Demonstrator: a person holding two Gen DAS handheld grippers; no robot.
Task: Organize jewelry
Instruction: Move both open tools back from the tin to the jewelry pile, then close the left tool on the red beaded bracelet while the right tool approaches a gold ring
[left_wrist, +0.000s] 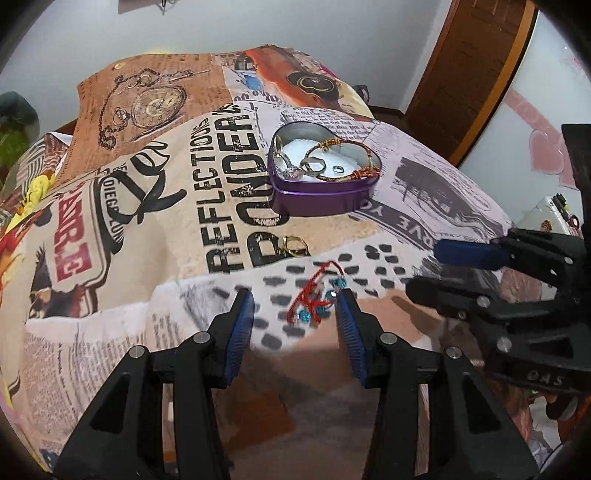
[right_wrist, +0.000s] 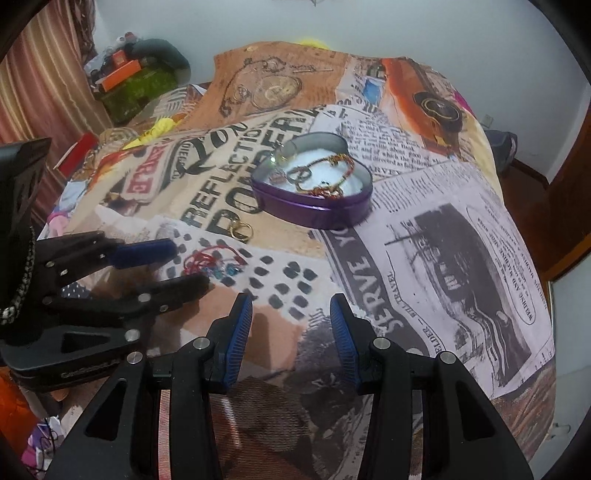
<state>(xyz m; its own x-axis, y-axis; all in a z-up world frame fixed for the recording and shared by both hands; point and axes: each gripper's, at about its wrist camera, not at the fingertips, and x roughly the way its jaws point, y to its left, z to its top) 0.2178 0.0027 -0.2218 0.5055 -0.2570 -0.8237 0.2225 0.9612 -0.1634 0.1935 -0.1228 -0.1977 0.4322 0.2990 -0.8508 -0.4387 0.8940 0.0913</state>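
- On the worktop's printed cloth (left_wrist: 155, 236) sits an open purple heart-shaped tin (left_wrist: 325, 173), holding rings and a beaded bracelet (left_wrist: 347, 162).
- Just in front of the tin lie gold earrings (left_wrist: 295, 246), then a red cord bracelet (left_wrist: 317, 299) with blue beads.
- Left hand-held gripper (left_wrist: 295, 299) stands partly open over that bracelet, gripping nothing.
- Right hand-held gripper (right_wrist: 291, 308) is likewise partly open and empty.

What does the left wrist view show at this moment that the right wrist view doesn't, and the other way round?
Only the left wrist view: the white panel with pink hearts at the right edge.

Only the right wrist view: striped curtains and an orange box on a cluttered green surface.

Both: the purple heart tin holding jewelry, the gold rings and the red string bracelet with blue beads loose on the printed cloth, and both grippers open and empty, left gripper, right gripper.
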